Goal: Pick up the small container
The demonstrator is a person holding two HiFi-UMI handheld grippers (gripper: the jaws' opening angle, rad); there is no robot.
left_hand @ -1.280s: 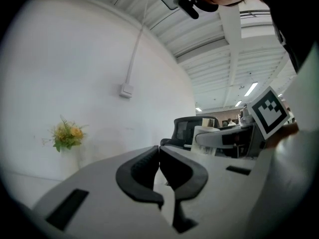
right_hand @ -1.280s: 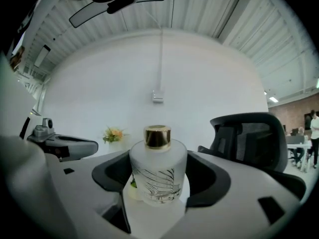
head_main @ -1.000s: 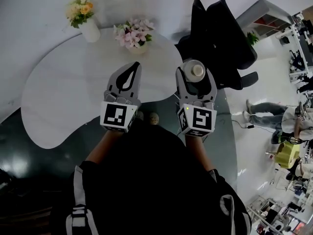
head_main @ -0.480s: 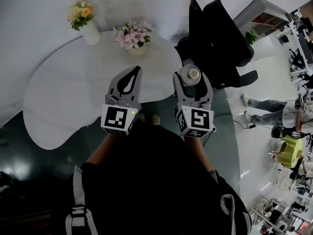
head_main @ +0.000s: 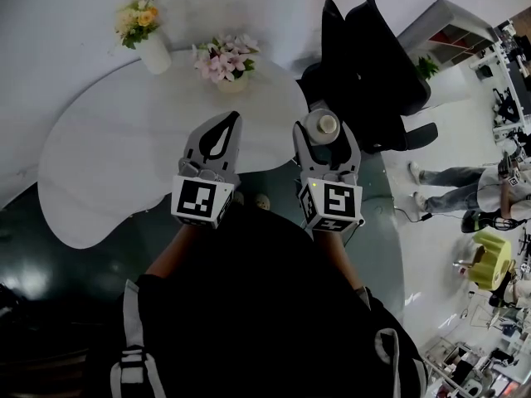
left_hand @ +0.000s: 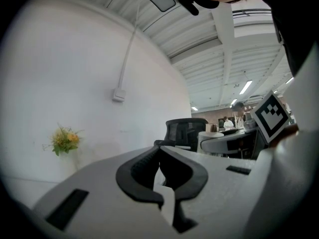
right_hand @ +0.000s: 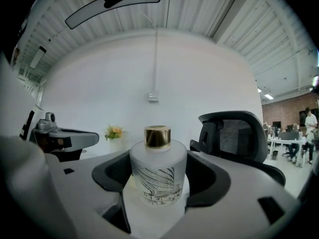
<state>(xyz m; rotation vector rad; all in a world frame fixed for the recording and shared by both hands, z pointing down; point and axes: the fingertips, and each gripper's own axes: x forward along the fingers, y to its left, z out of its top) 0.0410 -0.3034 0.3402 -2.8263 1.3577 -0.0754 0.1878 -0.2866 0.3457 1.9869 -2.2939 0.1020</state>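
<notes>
The small container is a frosted white bottle with a gold cap and a line pattern. My right gripper is shut on it, the black pads hugging both sides, and holds it upright in the air. From the head view the small container shows from above inside my right gripper, off the white table's right edge. My left gripper hangs over the table's near edge. In its own view my left gripper is shut with nothing between the pads.
A white vase of yellow flowers and a pot of pink flowers stand at the table's far side. A black office chair stands just right of the table. People and desks fill the room at the far right.
Both grippers drifted slightly left and away a second ago, the right one carrying the container. Over the last half second they have held still.
</notes>
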